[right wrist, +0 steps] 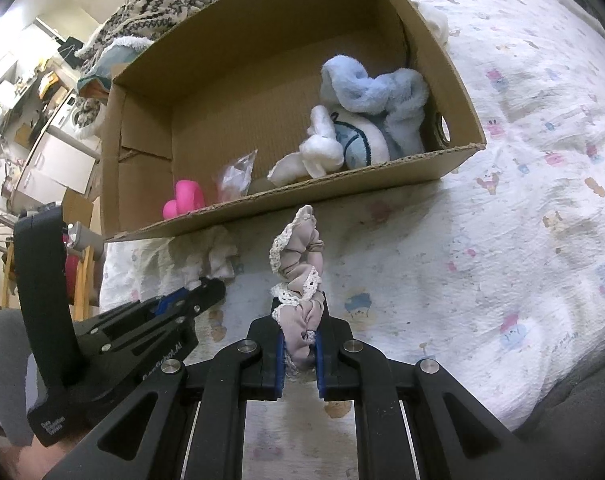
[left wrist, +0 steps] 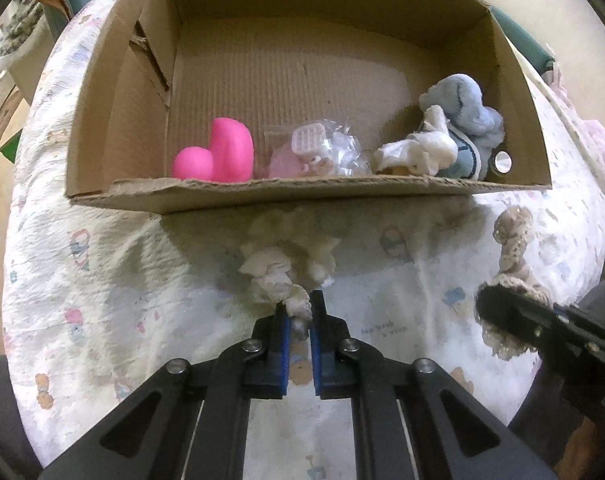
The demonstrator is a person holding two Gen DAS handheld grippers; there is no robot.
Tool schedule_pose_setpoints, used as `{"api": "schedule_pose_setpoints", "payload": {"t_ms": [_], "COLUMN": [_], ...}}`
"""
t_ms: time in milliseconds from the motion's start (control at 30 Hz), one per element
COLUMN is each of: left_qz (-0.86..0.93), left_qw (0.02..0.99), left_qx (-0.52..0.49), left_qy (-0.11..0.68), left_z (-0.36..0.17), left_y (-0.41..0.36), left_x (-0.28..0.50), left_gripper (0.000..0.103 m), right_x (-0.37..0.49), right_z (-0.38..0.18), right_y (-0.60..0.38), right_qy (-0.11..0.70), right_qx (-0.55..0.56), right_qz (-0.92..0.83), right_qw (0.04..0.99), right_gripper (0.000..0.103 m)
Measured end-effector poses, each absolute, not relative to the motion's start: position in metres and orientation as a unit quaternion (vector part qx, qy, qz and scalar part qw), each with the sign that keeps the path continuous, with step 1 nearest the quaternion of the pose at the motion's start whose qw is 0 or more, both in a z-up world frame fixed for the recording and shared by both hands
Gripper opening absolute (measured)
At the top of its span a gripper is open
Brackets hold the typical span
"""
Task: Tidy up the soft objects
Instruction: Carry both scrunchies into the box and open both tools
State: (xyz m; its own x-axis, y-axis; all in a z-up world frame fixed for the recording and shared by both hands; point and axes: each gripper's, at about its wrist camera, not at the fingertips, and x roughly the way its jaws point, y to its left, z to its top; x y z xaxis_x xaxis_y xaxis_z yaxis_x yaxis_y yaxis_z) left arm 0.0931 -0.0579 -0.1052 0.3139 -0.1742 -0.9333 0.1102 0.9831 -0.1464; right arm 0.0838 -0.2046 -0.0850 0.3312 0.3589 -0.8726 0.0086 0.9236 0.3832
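Your left gripper (left wrist: pixel 298 316) has its fingers pinched on the near tip of a white fluffy scrunchie (left wrist: pixel 288 256), which stretches toward 12 o'clock over the bed (left wrist: pixel 122 280); its far end is hidden under the cardboard box (left wrist: pixel 262 196) rim. Your right gripper (right wrist: pixel 300 340) clamps a beige lace-trimmed scrunchie (right wrist: pixel 298 264) standing upright between its fingers. Inside the box lie a pink toy (left wrist: pixel 218 152), a plastic bag (left wrist: pixel 322 152) with unclear contents, and a blue plush (left wrist: pixel 458 120).

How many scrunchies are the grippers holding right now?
2. A white fluffy scrunchie is pinched in the left gripper; a beige lace-trimmed scrunchie is in the right gripper. Both are just outside the cardboard box.
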Motion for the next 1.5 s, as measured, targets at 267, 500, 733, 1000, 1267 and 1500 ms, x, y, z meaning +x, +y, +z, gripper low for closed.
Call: {"api": "schedule_pose_setpoints", "payload": {"t_ms": [267,500,733,1000,1267,1500], "left_qz": [-0.090,-0.100,-0.104,-0.106,-0.100,-0.088], "left_qw": [0.817,0.833,0.865,0.884,0.899,0.898], "left_qx": [-0.034,-0.050,-0.046,-0.050,-0.027,-0.009], "left_qy": [0.568,0.542,0.488,0.452,0.425,0.430], "left_z": [-0.087,-0.042,0.010,0.039,0.056,0.039], "left_y": [-0.051,-0.036,-0.020,-0.013,-0.028,-0.033], "left_x": [0.076,0.061,0.054,0.082,0.126,0.160], "left_gripper": [0.008,0.008,0.008,0.007,0.008,0.008], "right_x": [0.080,0.075,0.074,0.094,0.133,0.166], "right_z": [-0.075,-0.059,-0.033,-0.008,0.009,-0.004], "right_y": [-0.204,-0.209,-0.211,-0.206,-0.211,-0.217], "right_qy": [0.559,0.542,0.516,0.492,0.471,0.478], "right_qx": [0.160,0.168,0.176,0.179,0.164,0.162], "right_qz": [0.111,0.116,0.124,0.137,0.138,0.123], "right_qw": [0.806,0.815,0.829,0.841,0.856,0.854], "right_gripper": [0.012,0.012,0.012,0.012,0.012,0.012]}}
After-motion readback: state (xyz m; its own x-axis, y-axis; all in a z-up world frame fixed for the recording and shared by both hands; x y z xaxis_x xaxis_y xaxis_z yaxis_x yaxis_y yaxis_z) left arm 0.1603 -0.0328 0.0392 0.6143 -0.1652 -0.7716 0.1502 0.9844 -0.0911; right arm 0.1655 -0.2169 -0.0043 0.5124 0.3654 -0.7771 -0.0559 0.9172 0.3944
